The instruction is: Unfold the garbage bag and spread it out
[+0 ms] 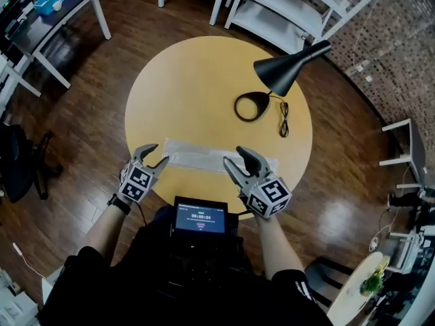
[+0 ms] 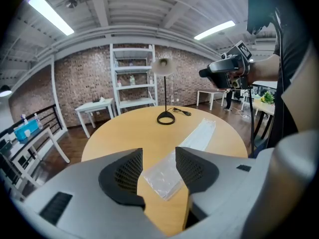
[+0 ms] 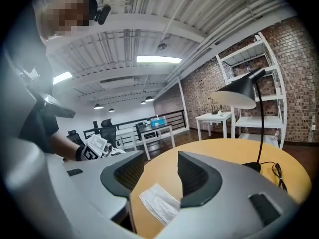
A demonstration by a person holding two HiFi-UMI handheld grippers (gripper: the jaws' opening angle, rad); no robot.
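Head view: the folded garbage bag (image 1: 204,160), a flat, narrow strip of clear crinkly plastic, lies on the round tan desk (image 1: 197,80), nearer the person than the black cone-shaded lamp (image 1: 289,70). The left gripper (image 1: 157,155) and right gripper (image 1: 233,156) are at its ends, jaws wide apart, gripping nothing.

Wood floor (image 1: 88,107), brick wall (image 1: 401,39) w/ white shelf unit (image 1: 292,5) — round table (image 1: 197,87), blk desk lamp (image 1: 289,70), strip lights (image 2: 50,15) overhead.
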